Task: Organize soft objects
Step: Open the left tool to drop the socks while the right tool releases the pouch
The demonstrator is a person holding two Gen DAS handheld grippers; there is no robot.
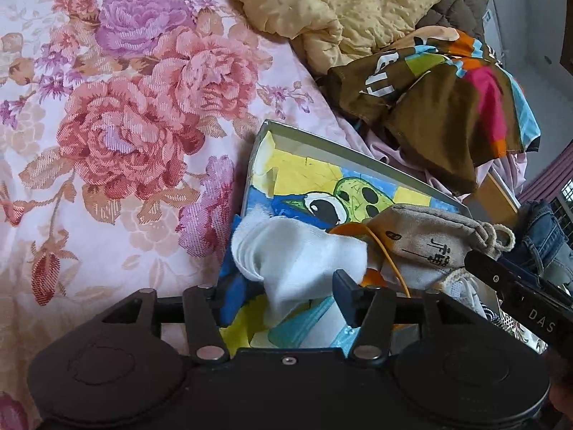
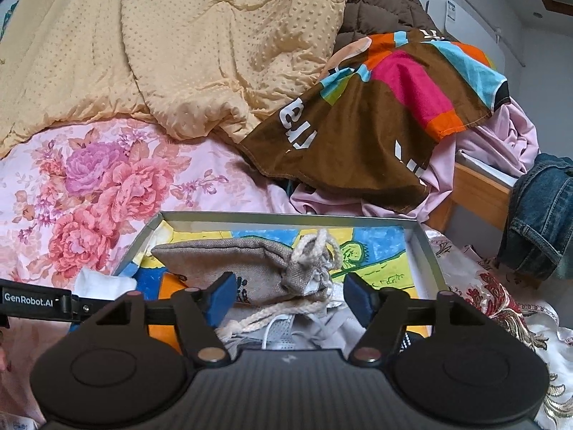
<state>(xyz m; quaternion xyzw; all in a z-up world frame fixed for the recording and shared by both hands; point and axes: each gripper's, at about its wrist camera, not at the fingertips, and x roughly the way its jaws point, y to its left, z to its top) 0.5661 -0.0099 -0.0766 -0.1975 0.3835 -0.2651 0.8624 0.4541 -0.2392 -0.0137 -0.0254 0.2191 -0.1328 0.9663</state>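
A shallow box (image 1: 343, 150) with a cartoon-printed bottom lies on the floral bed; it also shows in the right wrist view (image 2: 286, 219). My left gripper (image 1: 286, 292) has its blue pads on either side of a white sock (image 1: 301, 254) that hangs over the box's near left part; the pads look apart, and the grip is unclear. A grey drawstring pouch (image 2: 229, 261) lies in the box, also visible in the left wrist view (image 1: 429, 236). My right gripper (image 2: 290, 295) is open above the pouch's cord end, holding nothing. A grey-white garment (image 2: 297, 329) lies under it.
A yellow dotted blanket (image 2: 179, 53) is heaped at the back. A brown multicoloured cloth (image 2: 376, 114) lies on pink fabric (image 2: 501, 143) to the right. Jeans (image 2: 537, 215) hang at the far right by the wooden bed frame (image 2: 472, 186). The floral sheet (image 1: 107, 143) spreads left.
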